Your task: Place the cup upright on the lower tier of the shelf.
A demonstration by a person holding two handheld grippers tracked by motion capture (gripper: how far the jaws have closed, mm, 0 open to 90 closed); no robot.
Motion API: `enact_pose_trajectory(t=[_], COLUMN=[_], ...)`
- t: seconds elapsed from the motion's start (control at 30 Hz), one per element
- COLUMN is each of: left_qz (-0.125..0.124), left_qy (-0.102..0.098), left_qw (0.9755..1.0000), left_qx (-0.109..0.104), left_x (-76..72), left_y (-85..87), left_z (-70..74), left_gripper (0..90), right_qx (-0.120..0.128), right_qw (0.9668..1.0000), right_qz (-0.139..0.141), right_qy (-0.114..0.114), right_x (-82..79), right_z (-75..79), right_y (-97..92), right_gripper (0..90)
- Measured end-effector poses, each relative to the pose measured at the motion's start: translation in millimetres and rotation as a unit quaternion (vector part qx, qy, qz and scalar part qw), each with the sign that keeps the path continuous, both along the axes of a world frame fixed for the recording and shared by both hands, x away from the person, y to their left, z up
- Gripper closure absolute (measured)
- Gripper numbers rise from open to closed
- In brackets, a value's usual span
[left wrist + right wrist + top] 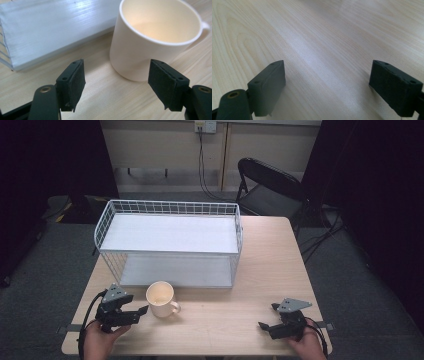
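With your left gripper jaws wide and empty just short of the mug, centre them before closing, probably around its wall.

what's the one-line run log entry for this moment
left gripper: open, beside cream ceramic mug, not touching | right gripper: open, nothing between jaws, over light wooden table | white wire two-tier rack: behind mug
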State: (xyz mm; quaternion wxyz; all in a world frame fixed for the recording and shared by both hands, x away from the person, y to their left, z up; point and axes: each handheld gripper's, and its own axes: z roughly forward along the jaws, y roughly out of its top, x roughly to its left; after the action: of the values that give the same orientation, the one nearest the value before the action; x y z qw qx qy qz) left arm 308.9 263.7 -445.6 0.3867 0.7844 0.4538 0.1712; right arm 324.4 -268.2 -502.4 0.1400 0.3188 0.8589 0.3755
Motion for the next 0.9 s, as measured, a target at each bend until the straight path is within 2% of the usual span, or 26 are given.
enact_pose_trajectory(t=[0.17,0.3,0.47,0.57,0.8,0.9], left_qz=[0.009,0.012,0.006,0.002,0.006,0.011], left_qy=[-0.009,-0.012,-0.003,0.004,-0.003,-0.004], left_qw=[0.9998,0.9998,0.9999,0.9998,0.9998,0.9995], left_qx=[-0.015,-0.013,-0.010,-0.018,-0.020,-0.028], left_x=[1.6,2.3,3.5,3.4,3.3,5.1], left_y=[4.7,5.2,4.6,5.3,6.1,2.8], left_z=[8.5,12.4,17.8,20.3,32.1,36.0], left_gripper=[29.6,29.4,29.4,29.2,29.4,30.8], right_qx=[0.000,0.000,0.000,0.000,0.000,0.000], right_qw=[1.0000,1.0000,1.0000,1.0000,1.0000,1.0000], right_qz=[0.000,0.000,0.000,0.000,0.000,-0.001], right_qy=[0.000,0.000,0.000,0.000,0.000,0.000], right_x=[0.0,0.0,0.0,0.0,0.0,-0.1], right_z=[0.0,0.0,0.0,0.0,0.0,0.0], right_y=[0.0,0.0,0.0,0.0,0.0,0.1], right_gripper=[12.7,12.7,12.7,12.7,12.7,12.7])
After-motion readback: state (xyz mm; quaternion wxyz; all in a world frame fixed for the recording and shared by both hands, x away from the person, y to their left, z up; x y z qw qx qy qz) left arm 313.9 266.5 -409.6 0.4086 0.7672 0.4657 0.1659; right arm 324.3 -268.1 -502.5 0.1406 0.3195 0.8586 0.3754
